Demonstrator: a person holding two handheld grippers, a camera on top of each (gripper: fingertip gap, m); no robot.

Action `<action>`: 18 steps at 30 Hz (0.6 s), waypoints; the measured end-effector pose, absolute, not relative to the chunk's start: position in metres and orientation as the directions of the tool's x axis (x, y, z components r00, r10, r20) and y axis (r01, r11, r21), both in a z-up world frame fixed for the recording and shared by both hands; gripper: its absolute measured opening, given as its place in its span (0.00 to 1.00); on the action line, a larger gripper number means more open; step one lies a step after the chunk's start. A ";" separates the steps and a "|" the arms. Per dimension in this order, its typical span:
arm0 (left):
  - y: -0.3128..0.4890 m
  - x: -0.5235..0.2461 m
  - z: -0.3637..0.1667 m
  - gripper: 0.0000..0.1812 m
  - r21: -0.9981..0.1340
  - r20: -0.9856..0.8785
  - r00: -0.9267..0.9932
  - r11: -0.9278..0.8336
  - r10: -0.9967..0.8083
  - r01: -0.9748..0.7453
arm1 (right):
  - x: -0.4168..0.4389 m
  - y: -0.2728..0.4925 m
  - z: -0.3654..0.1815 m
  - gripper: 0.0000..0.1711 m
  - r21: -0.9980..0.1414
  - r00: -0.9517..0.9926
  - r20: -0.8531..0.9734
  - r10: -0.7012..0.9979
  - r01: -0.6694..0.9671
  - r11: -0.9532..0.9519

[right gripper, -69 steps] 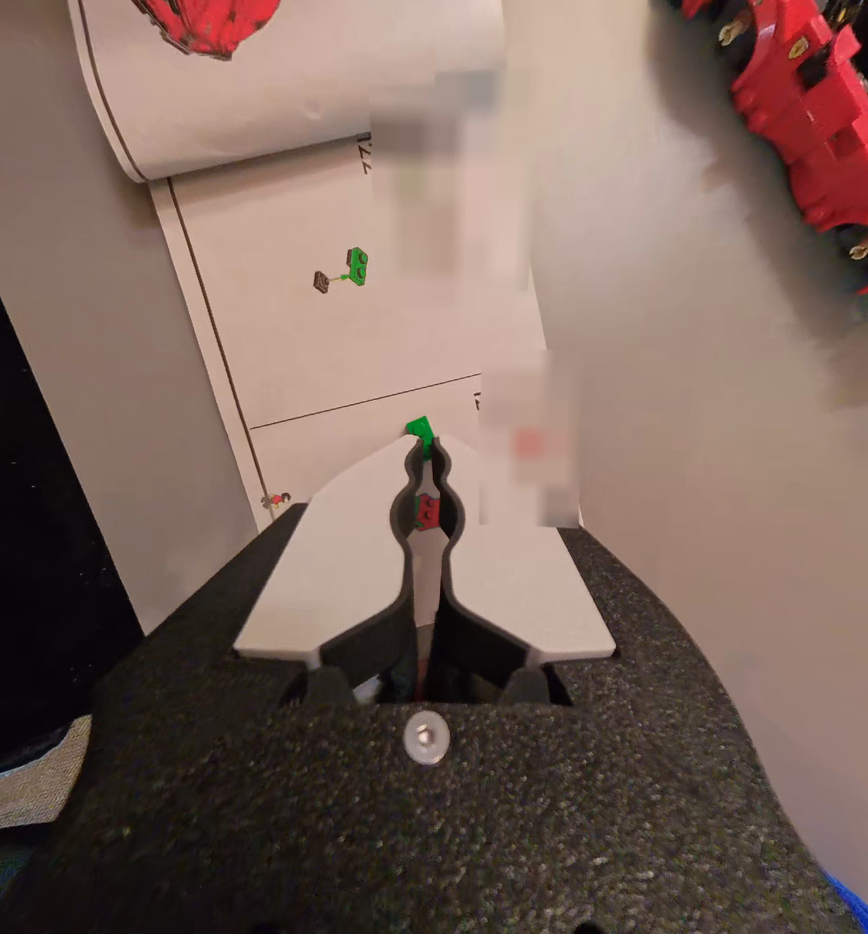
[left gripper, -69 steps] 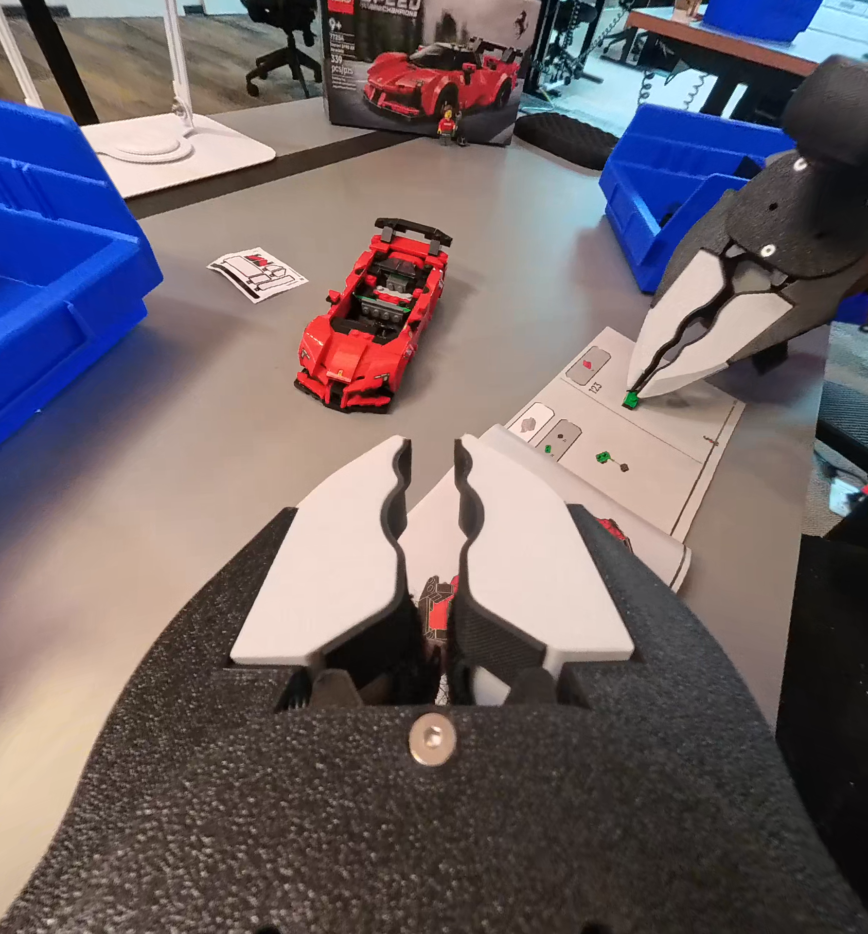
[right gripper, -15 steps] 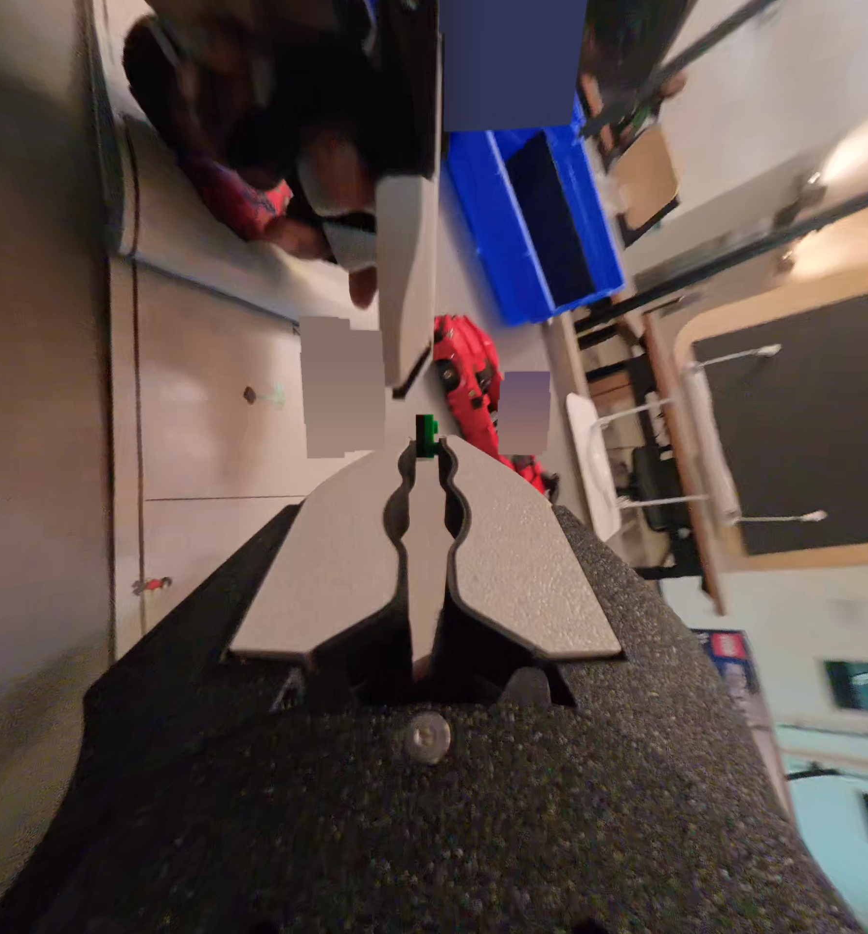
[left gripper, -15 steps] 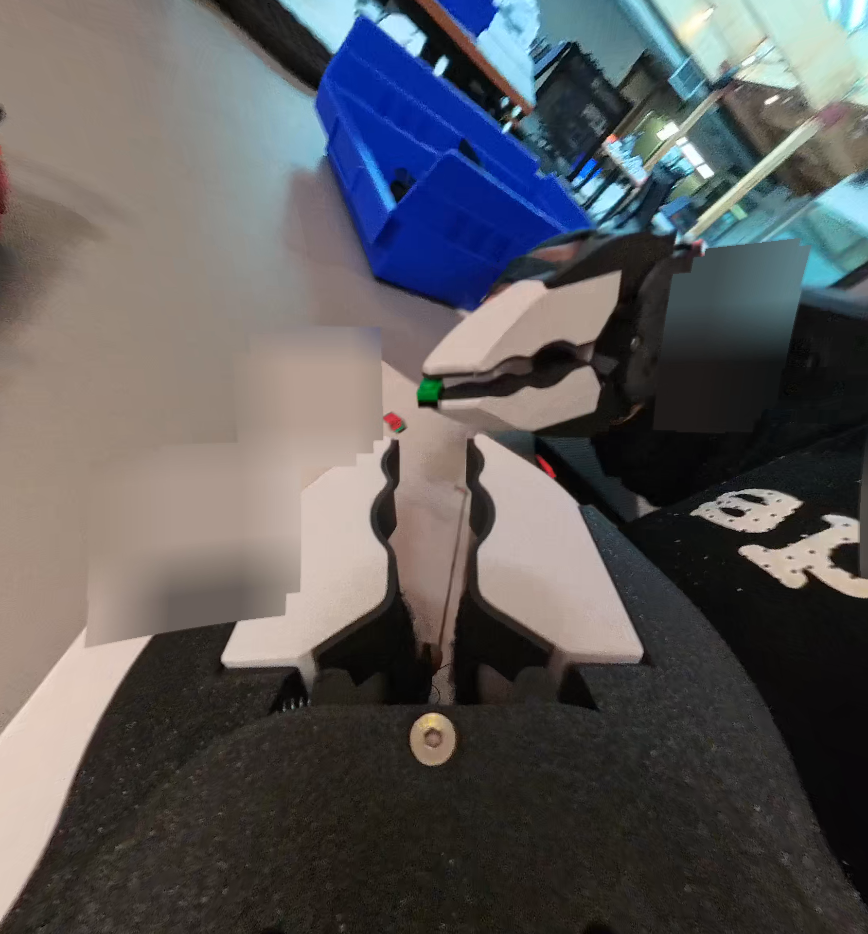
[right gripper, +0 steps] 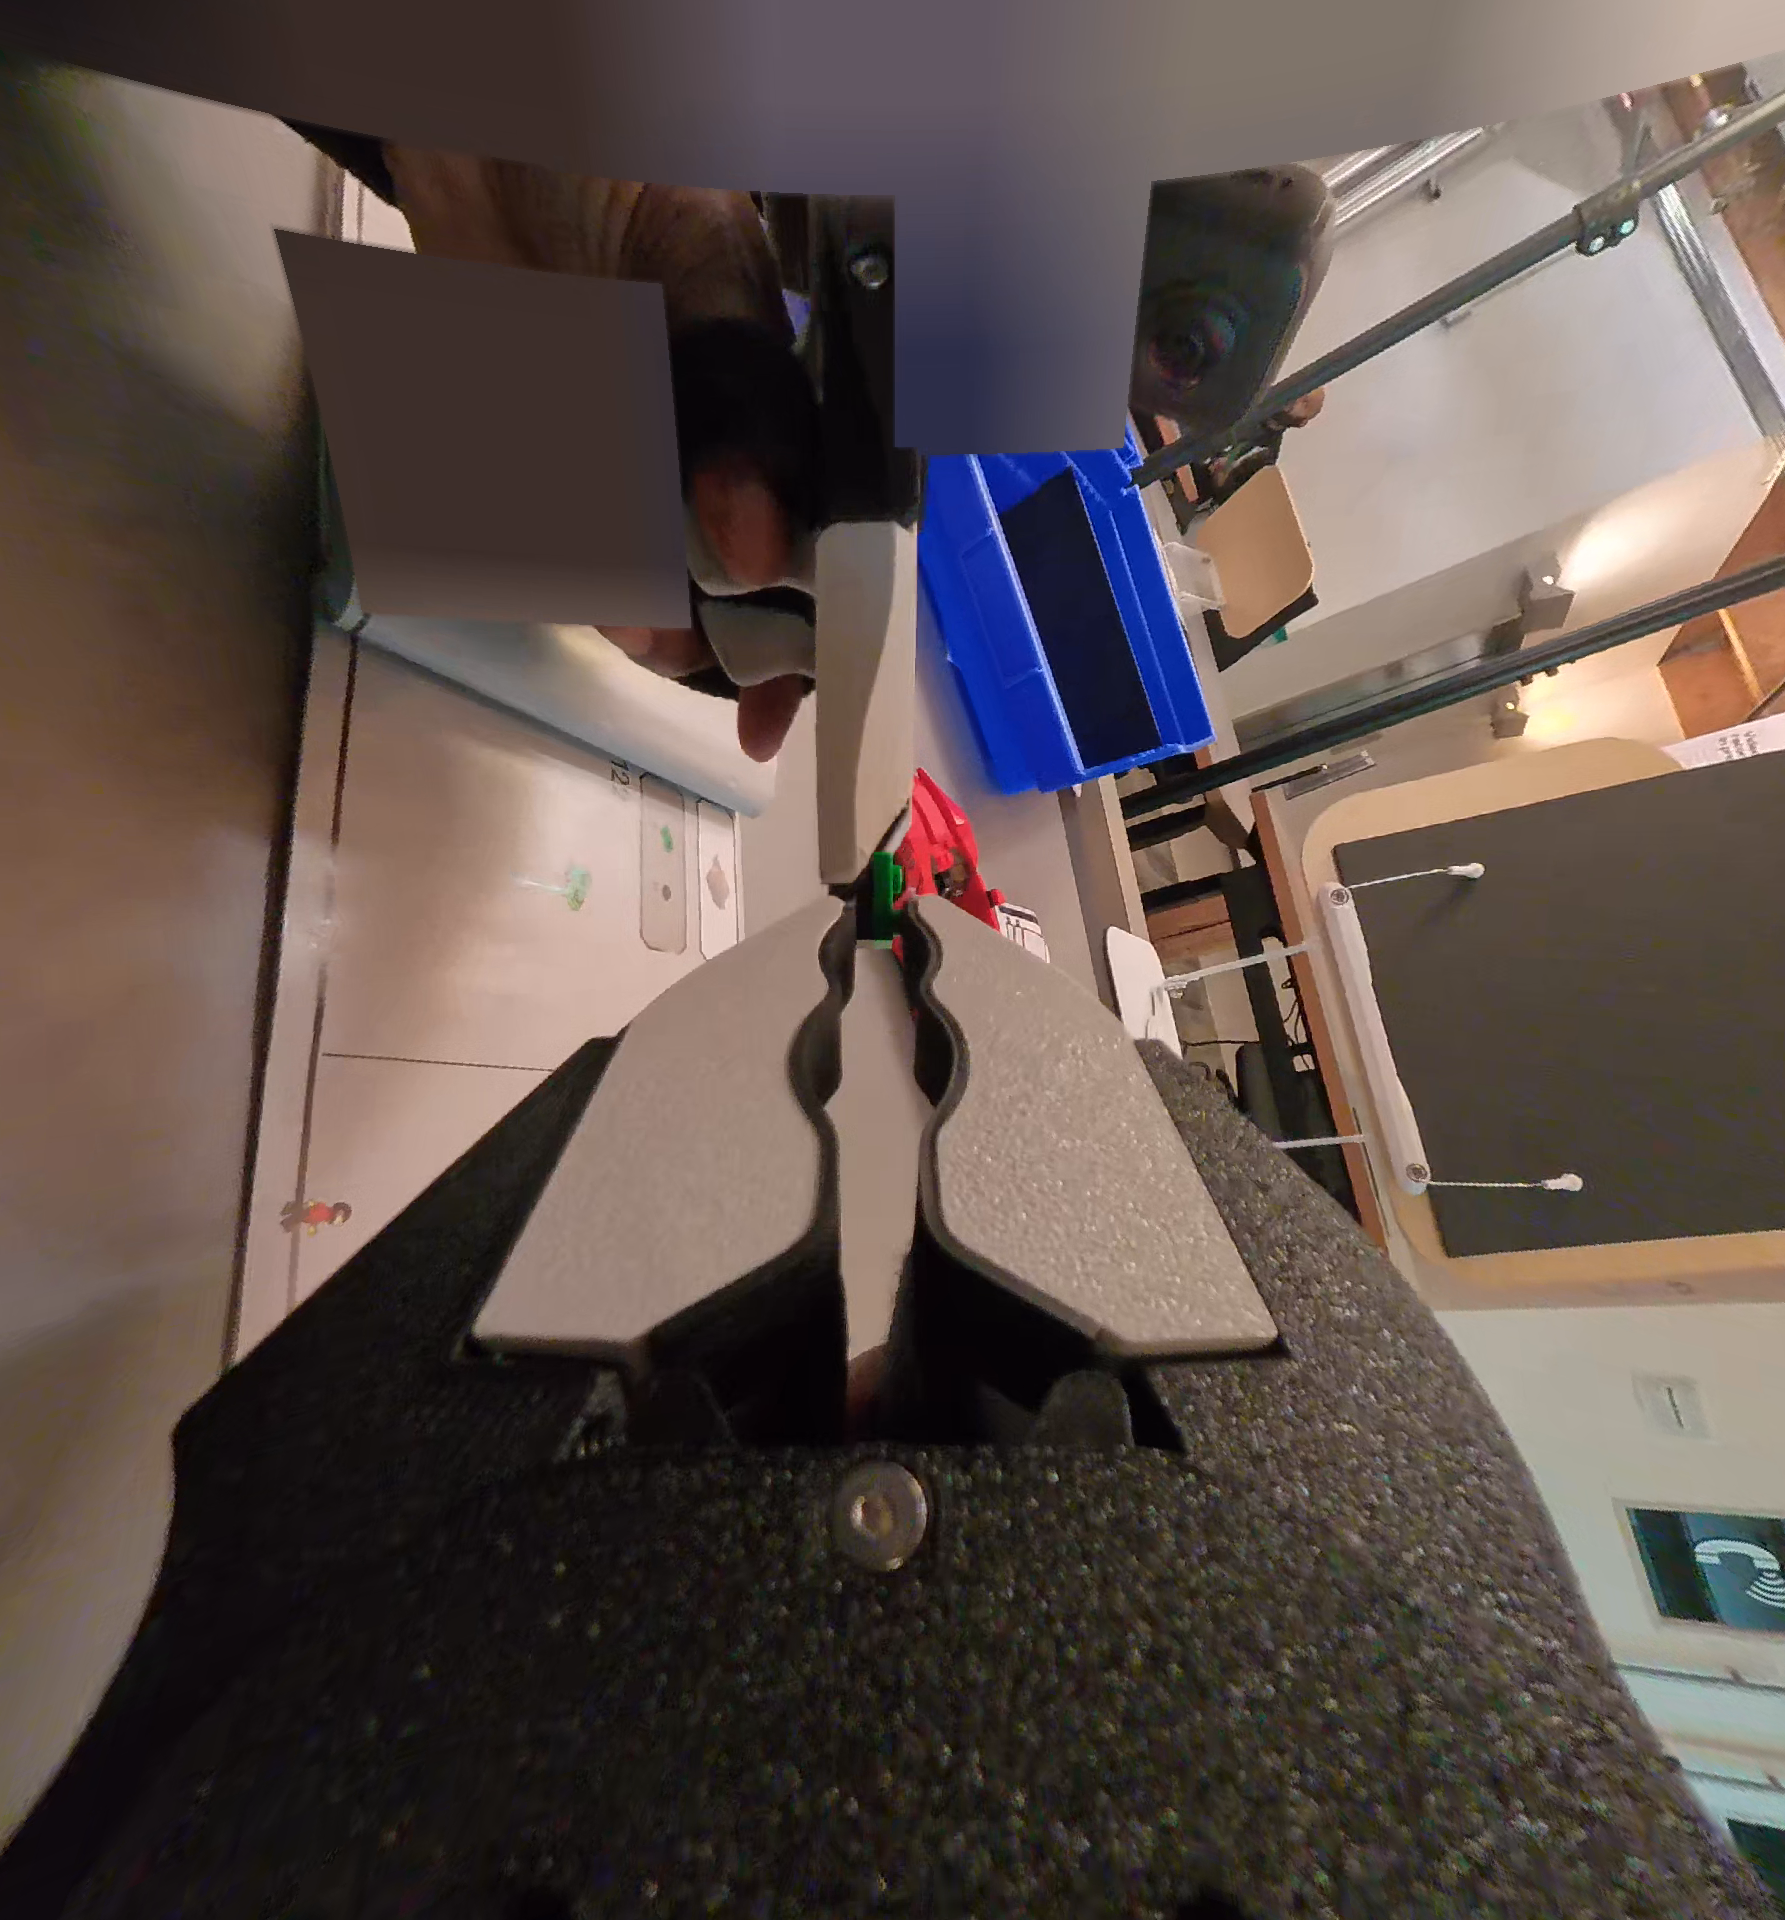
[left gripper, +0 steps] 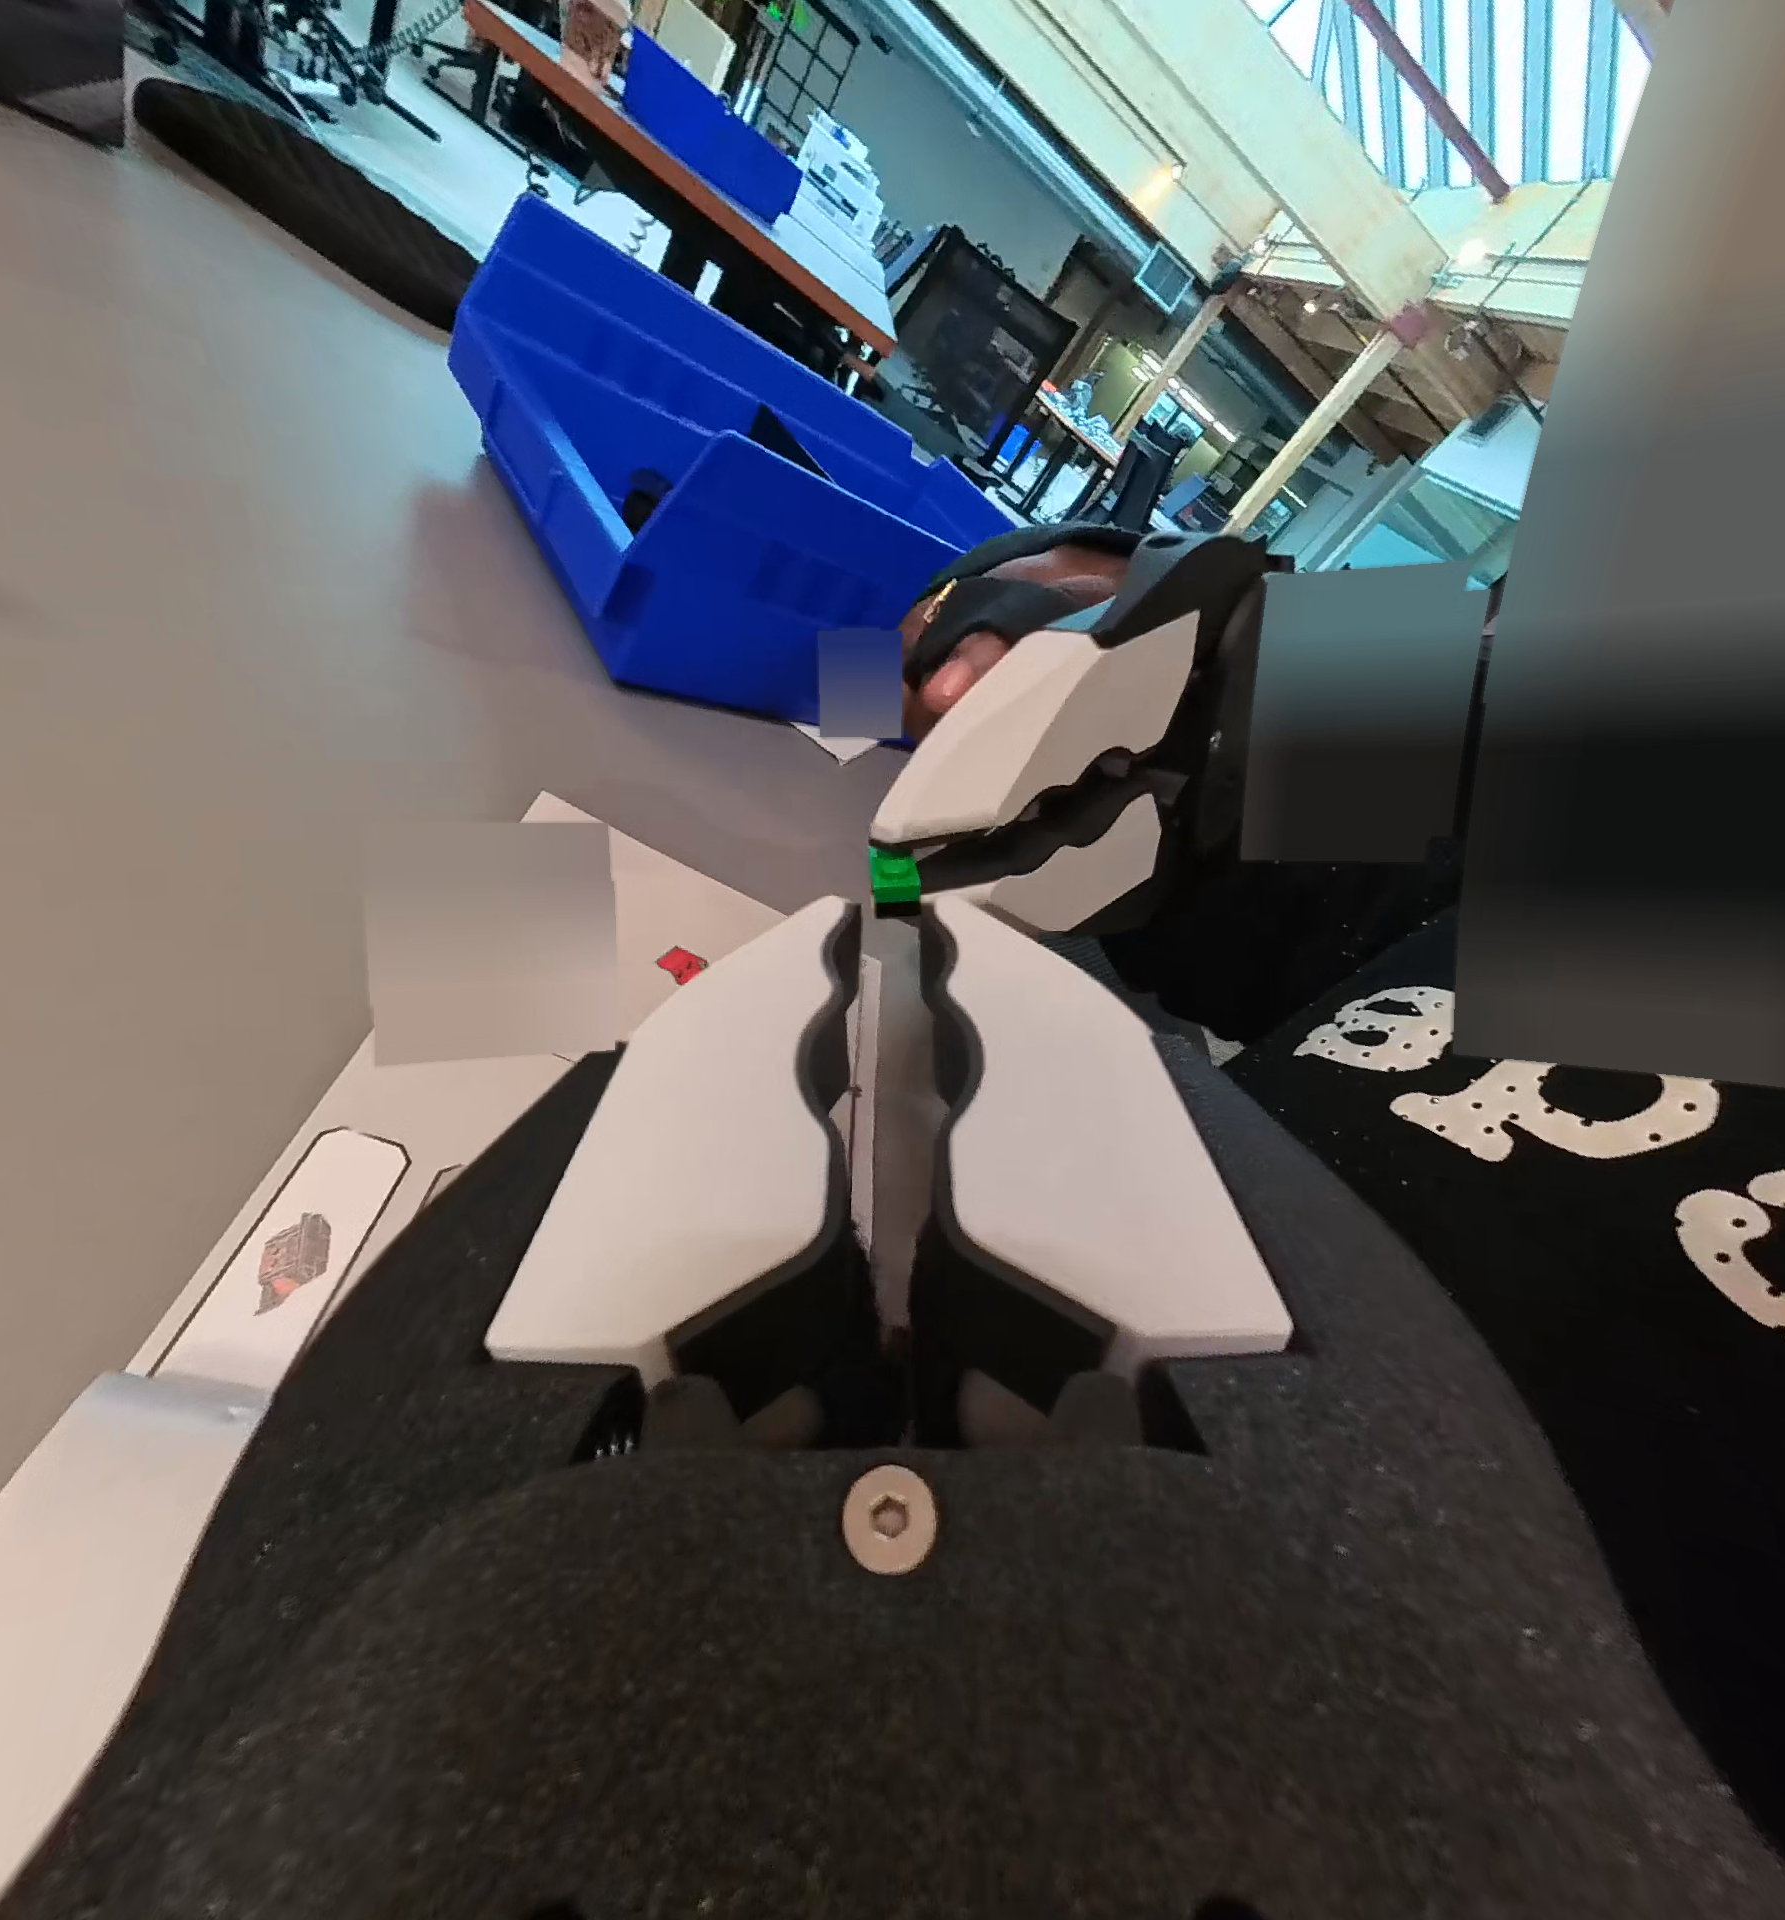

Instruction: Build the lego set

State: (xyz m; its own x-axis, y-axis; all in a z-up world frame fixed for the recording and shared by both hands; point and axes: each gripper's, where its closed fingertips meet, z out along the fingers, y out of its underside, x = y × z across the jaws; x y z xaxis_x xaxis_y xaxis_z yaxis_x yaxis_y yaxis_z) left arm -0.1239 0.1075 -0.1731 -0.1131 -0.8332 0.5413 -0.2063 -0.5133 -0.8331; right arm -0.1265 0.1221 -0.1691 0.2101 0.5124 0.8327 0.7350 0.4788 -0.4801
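1. The right gripper [right gripper: 880, 914] is closed on a small green brick [right gripper: 880, 902], pinching it at the very tips of its two pale fingers.
2. In the left wrist view the same right gripper [left gripper: 903, 852] comes in from the right, lifted above the table, with the green brick [left gripper: 894, 878] sticking out of its tips.
3. The left gripper [left gripper: 890, 914] has its fingers set to a narrow gap with nothing between them. The gap is about as wide as the brick.
4. The green brick hangs just past the left gripper's tips, in line with that gap. Whether it touches them, I cannot tell.
5. In the right wrist view the left gripper [right gripper: 857, 878] reaches down from the top, seen edge-on, and its tip meets the green brick.
6. A hand [right gripper: 753, 540] wraps around the left gripper's body in that view.
7. Below both tools an open instruction booklet [left gripper: 275, 1226] lies flat on the grey table [left gripper: 140, 520].
8. A tiny red piece [left gripper: 682, 964] sits on the booklet, just left of the left gripper's fingers.
9. A blue bin [left gripper: 680, 468] stands on the table beyond the booklet, well apart from both grippers.
10. In the right wrist view part of a red toy car [right gripper: 945, 842] shows on the table behind the green brick, with another blue bin [right gripper: 1064, 613] farther off.
11. A dark garment with pale markings [left gripper: 1553, 1195] fills the right edge of the left wrist view.
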 end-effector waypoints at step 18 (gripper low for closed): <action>0.096 -0.134 -0.188 0.04 -0.912 0.337 -0.174 -0.275 -0.925 -0.304 | -0.134 0.108 -0.185 0.05 -0.890 0.175 -0.151 0.973 0.405 -0.211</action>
